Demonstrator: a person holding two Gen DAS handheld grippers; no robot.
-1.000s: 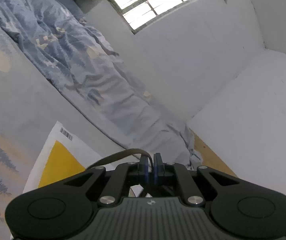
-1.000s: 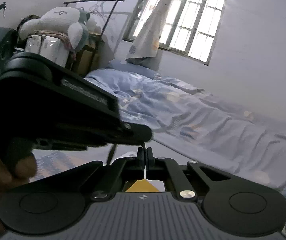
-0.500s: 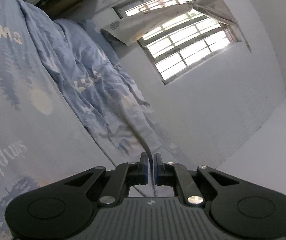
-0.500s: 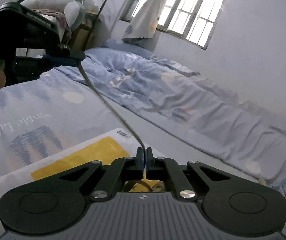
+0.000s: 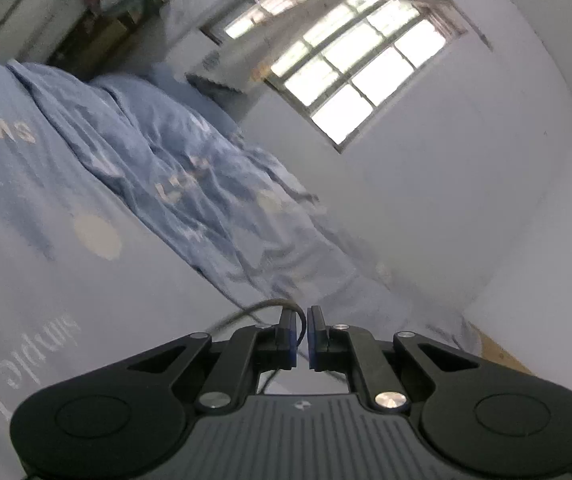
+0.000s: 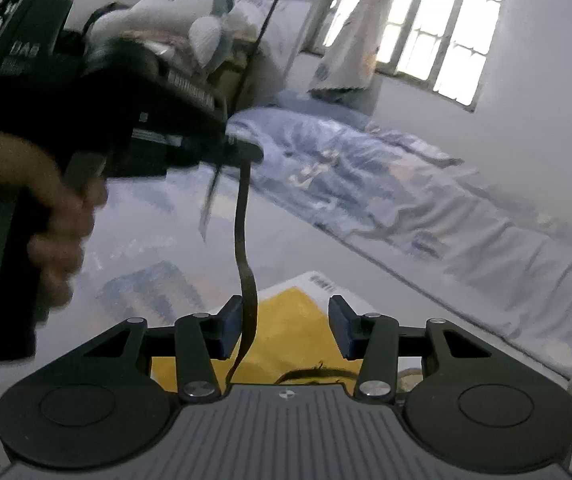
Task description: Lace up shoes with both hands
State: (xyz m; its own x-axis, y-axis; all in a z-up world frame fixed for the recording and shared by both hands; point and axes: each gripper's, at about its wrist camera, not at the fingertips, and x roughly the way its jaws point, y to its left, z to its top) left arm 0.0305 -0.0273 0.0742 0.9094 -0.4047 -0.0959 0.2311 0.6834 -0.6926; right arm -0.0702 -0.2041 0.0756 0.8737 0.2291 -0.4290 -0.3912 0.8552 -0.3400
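Observation:
A dark flat shoelace (image 6: 241,240) hangs down from my left gripper (image 6: 246,152), which a hand (image 6: 46,220) holds at the upper left of the right wrist view. The lace runs past the inner side of the left finger (image 6: 228,324) of my right gripper (image 6: 286,308), whose jaws stand wide open. In the left wrist view, my left gripper (image 5: 301,312) is shut on the lace (image 5: 262,305), which loops in from the left over its left finger. No shoe body shows clearly in either view.
A yellow-and-white package (image 6: 297,340) lies on the bed under the right gripper. A crumpled blue duvet (image 5: 190,184) runs along the white wall below a barred window (image 5: 349,76). A plush toy (image 6: 190,12) sits on piled things at the back.
My right gripper has opened and let go of the lace. The left gripper keeps its hold and has come nearer to the right one, so the lace now hangs slack.

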